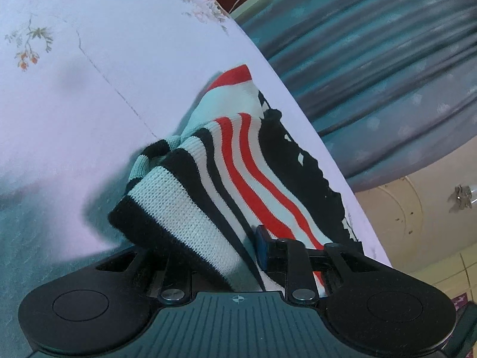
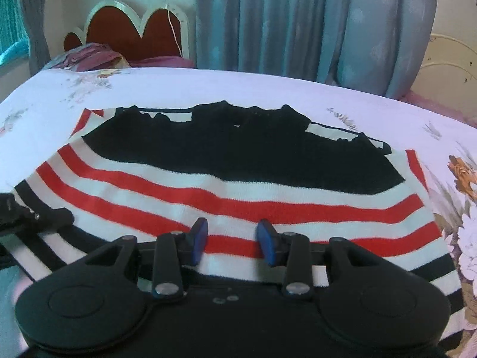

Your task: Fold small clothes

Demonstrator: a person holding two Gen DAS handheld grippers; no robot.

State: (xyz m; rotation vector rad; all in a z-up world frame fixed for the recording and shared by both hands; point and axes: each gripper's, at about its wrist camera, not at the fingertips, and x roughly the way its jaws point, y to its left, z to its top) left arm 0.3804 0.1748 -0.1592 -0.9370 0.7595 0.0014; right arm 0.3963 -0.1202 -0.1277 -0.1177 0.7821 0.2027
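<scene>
A floral-sheeted bed (image 2: 268, 89) is carrying the striped knit top (image 2: 226, 179), which is lying spread flat across it. The left tongs (image 1: 253, 256) are clamping its raised hem corner, while the right tongs (image 2: 232, 238) are hovering above the stripes, blue fingers (image 2: 199, 238) apart.

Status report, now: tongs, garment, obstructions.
Left tongs shut on striped sweater, corner lifted. Right tongs open, above the hem. Sweater otherwise flat on floral bedsheet. Nothing in the way.

No readable text, labels, brands or numbers appear in either view.
</scene>
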